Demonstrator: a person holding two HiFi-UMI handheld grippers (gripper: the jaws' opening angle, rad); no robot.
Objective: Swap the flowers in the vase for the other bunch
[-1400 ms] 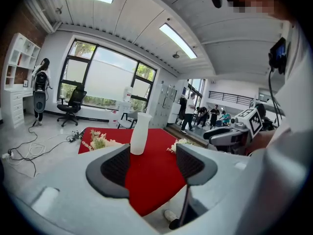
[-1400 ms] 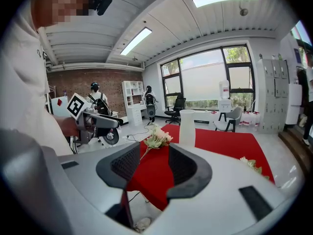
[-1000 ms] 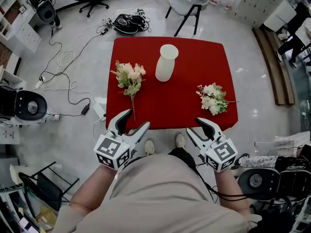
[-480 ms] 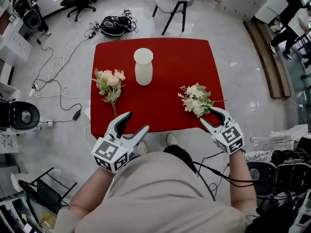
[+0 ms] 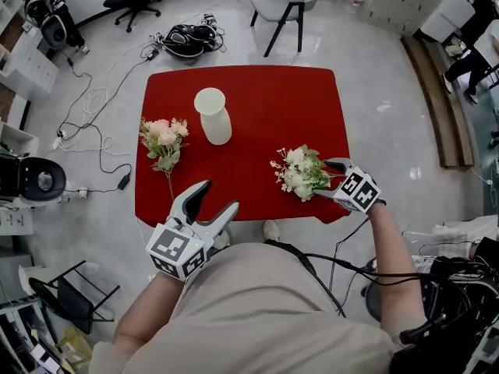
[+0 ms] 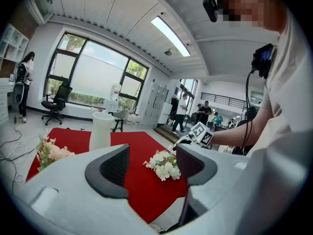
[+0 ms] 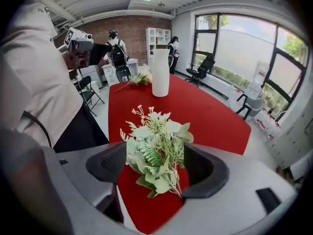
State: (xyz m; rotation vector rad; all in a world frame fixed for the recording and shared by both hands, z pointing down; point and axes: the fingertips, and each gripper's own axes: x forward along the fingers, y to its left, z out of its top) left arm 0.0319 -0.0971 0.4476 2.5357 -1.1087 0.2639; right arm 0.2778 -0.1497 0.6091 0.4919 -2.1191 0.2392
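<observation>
An empty white vase (image 5: pixel 213 115) stands upright on the red table (image 5: pixel 265 100). Left of it lies a pink bunch (image 5: pixel 161 137). A white-and-green bunch (image 5: pixel 299 174) lies near the front right edge. My right gripper (image 5: pixel 327 179) has reached its stem end; its jaws have just been opening. In the right gripper view the bunch (image 7: pixel 156 141) lies between the right gripper's (image 7: pixel 156 173) open jaws, and the pads do not press it. My left gripper (image 5: pixel 207 201) hovers open and empty over the table's front edge. The left gripper view shows the vase (image 6: pixel 101 131) and both bunches ahead.
A grey chair (image 5: pixel 281 6) stands beyond the table's far edge. Cables (image 5: pixel 101 100) and black gear (image 5: pixel 187 41) lie on the floor at the back left. The table's front edge runs just before both grippers.
My right gripper has moved from in front of the table out to the white-and-green bunch, tipping downward, and its jaws now stand wider around the stems. The left gripper stays by the front edge.
</observation>
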